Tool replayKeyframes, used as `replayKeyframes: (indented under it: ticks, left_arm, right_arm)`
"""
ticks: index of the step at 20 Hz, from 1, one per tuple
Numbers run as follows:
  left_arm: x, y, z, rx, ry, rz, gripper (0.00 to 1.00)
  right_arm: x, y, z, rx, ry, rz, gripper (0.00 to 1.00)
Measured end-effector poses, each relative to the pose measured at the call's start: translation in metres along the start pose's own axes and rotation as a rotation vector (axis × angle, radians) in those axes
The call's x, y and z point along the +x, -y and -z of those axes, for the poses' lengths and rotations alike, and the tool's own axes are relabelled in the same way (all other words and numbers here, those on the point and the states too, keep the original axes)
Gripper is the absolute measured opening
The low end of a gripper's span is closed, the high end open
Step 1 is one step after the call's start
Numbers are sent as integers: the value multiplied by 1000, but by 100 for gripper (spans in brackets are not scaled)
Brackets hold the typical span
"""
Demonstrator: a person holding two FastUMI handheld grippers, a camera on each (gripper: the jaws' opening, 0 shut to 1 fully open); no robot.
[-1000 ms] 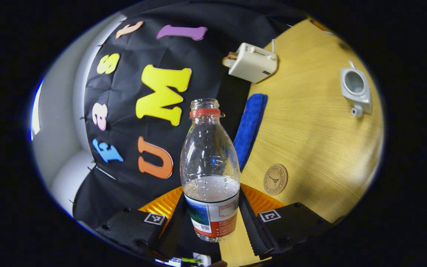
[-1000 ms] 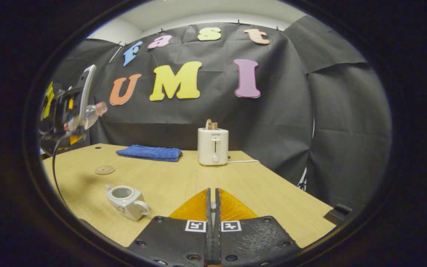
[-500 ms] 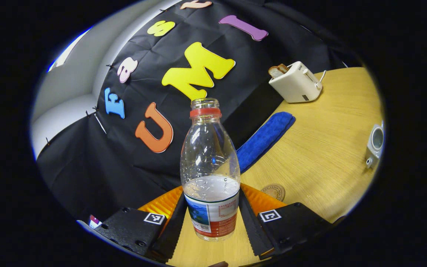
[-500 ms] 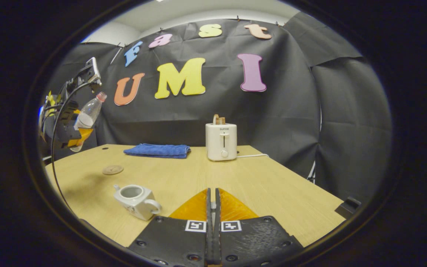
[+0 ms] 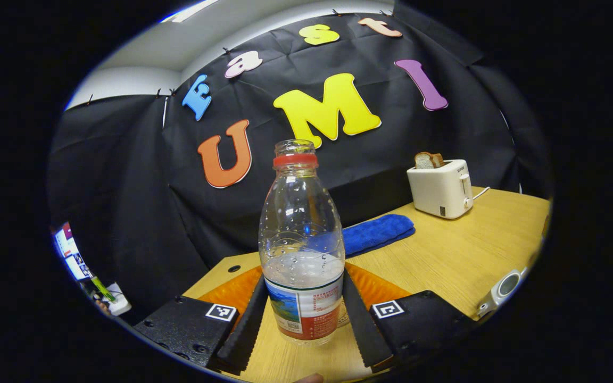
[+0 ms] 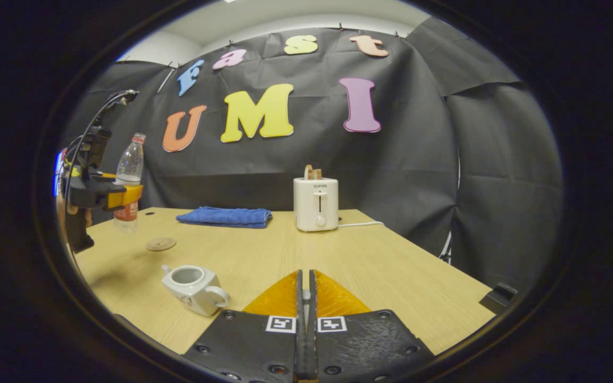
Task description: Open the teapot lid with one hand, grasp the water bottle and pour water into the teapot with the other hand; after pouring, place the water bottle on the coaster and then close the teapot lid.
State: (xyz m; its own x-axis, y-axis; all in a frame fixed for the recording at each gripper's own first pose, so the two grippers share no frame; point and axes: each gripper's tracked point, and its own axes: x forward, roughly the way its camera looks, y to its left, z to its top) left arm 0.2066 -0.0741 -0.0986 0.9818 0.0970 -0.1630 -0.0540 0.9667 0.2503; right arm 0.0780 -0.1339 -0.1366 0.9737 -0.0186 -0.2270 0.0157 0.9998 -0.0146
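**A:** Bottle (image 5: 302,250) status, nearest first?

**B:** Left tool (image 5: 303,314) is clenching the bottle at its label, one finger on each side. Bottle is standing upright, uncapped, water sitting partway up. In the right gripper view it is hanging above the surface's (image 6: 338,255) left edge, with the coaster (image 6: 160,243) near it.

**A:** Right tool?

**B:** Right tool (image 6: 305,319) is pressing its fingers together; I cannot tell whether anything is between them.

**A:** Teapot?

**B:** Teapot (image 6: 193,282) is sitting on the surface with its top open, just left of the right tool.

**A:** Farther back?

**B:** Blue cloth (image 6: 225,217) is lying folded, toaster (image 6: 315,204) is standing beside it, bread showing.
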Motion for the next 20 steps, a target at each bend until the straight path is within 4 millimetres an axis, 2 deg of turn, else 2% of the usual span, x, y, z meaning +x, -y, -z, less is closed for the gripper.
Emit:
replayKeyframes:
  ticks: [4, 7, 9, 12, 15, 20]
  left_arm:
    - [16, -1, 12, -106, 2, 12, 78]
    - [32, -1, 12, -161, 23, 23, 78]
    - [43, 7, 17, -199, 23, 49, 78]
    - [55, 1, 31, -237, -16, 48, 79]
    - [63, 2, 39, -283, -37, 72, 80]
    - [73, -1, 43, -265, -25, 74, 81]
  right_arm:
    - [-5, -1, -6, -5, 18, 0, 0]
    - [-6, 0, -9, 2, 31, 4, 0]
    - [-6, 0, -8, 3, 29, 2, 0]
    - [-4, 1, -6, 2, 24, 9, 0]
    - [-3, -2, -3, -2, 16, 9, 0]
    - [-2, -12, 0, -29, 9, 3, 0]
